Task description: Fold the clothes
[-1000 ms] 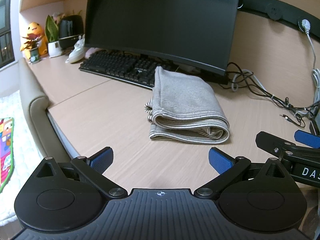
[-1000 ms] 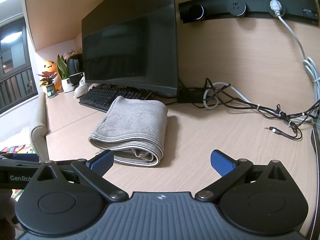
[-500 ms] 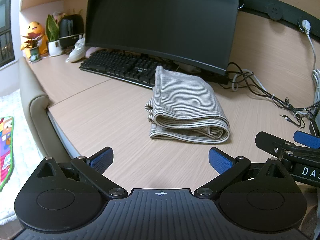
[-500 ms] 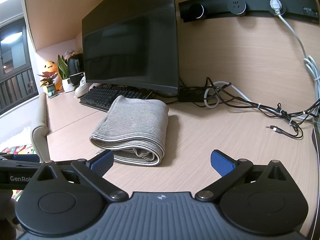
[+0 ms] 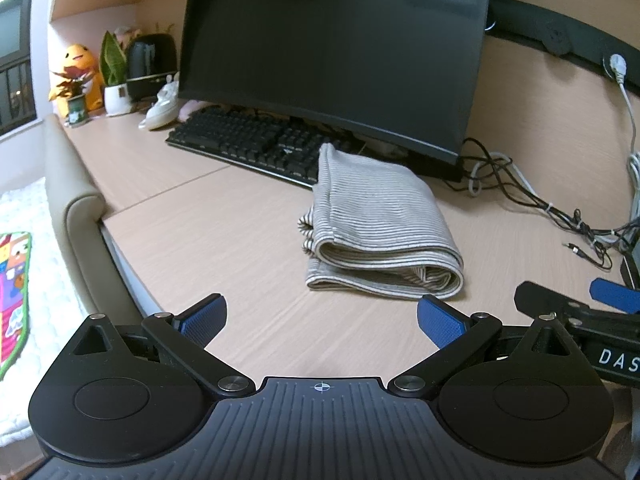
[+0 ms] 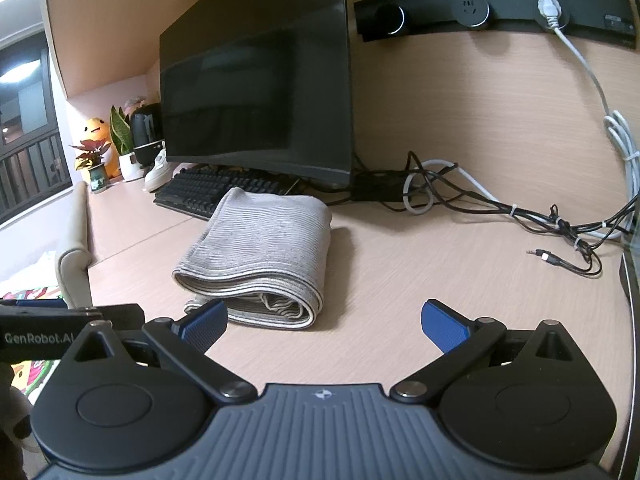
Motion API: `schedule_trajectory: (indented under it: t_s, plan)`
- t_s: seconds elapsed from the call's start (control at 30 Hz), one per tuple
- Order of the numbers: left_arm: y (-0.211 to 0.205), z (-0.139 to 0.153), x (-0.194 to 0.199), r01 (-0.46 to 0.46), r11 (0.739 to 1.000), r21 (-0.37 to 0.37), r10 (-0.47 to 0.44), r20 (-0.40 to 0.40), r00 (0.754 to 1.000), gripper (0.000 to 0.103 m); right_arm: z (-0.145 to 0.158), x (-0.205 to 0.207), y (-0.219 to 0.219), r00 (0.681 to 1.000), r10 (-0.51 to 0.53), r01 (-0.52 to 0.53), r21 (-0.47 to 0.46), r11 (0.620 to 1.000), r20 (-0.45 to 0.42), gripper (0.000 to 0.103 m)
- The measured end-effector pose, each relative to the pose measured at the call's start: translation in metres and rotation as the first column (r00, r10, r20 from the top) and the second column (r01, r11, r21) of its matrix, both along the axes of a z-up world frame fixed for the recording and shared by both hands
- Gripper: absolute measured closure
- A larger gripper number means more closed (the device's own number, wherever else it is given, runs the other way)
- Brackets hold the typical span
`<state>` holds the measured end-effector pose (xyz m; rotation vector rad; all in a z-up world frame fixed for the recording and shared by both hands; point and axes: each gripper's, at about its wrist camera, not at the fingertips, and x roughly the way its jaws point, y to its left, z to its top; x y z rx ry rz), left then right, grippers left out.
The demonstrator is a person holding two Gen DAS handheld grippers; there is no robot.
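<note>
Folded striped garment [image 5: 380, 228] on desk [image 5: 224, 232], ahead of both released, empty claws: left claw [image 5: 320, 316], right claw [image 6: 324, 320].

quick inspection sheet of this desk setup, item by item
surface: wooden desk, bare in front of the grippers
job's things: striped cloth, folded, lying flat by the keyboard
clutter: monitor, plant pots, yellow plush toy
grippers: left gripper and right gripper open, holding nothing, short of the cloth
cables: tangle against the back wall, loose plug on the desk
surroundings: wall socket strip, chair back
</note>
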<state>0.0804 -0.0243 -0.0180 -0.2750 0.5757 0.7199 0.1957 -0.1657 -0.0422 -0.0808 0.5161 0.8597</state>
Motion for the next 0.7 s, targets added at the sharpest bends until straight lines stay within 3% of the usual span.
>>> schedule_trajectory:
  t_s: [0.7]
  plan:
    - [-0.0021, -0.0010, 0.0029, 0.013, 1.000, 0.018, -0.013, -0.016, 1.000, 0.000, -0.0017, 0.0013, -0.0012, 1.000, 0.005, -0.005, 0.002, 1.000, -0.011, 0.000]
